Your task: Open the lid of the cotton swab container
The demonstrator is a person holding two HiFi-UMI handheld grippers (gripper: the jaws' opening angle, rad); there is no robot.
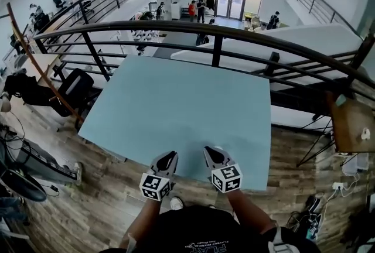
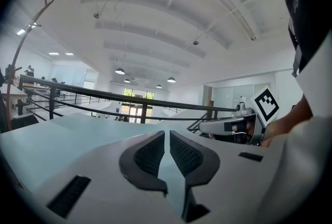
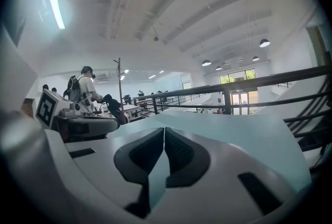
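A: Container is showing nowhere. The table (image 1: 176,105) is lying bare in all three views, so I am judging that the lid-opening is not yet under way (this looks like the stage ahead of any reach).

B: And the tongs?

A: The left gripper (image 1: 166,159) is hovering over the table's near edge, its jaws standing a sliver apart with nothing between them. The right gripper (image 1: 213,156), just beside it over the same edge, is holding its jaws together, empty too.

B: What is the next move calling for?

A: Finding the container first, then probably one gripper steadying the body while the other is working the lid.

B: Room?

A: The whole tabletop is offering free room. A railing (image 1: 217,32) is running just beyond the table's far edge, and the table's sides are dropping straight to the floor (image 1: 105,205).
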